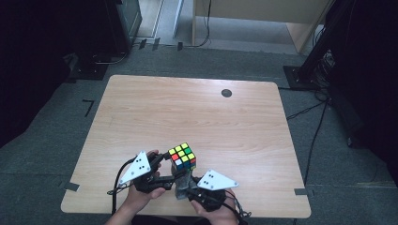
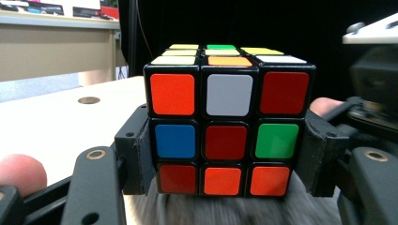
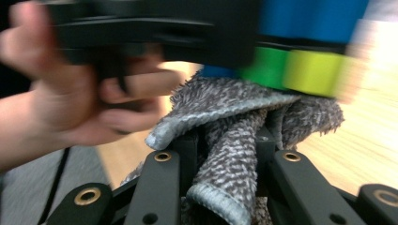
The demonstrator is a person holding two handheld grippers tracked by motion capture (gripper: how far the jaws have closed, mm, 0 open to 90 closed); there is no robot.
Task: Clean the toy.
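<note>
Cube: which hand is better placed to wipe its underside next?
Right, probably. The right gripper is shut on the grey cloth, bunched right under the cube. The left gripper is clamped on the cube's sides, so it can only hold it steady.

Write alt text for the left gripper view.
A scrambled puzzle cube is clamped at its sides between the left gripper's two black jaws, lifted above a grey cloth. A pale wooden table lies behind it.
</note>
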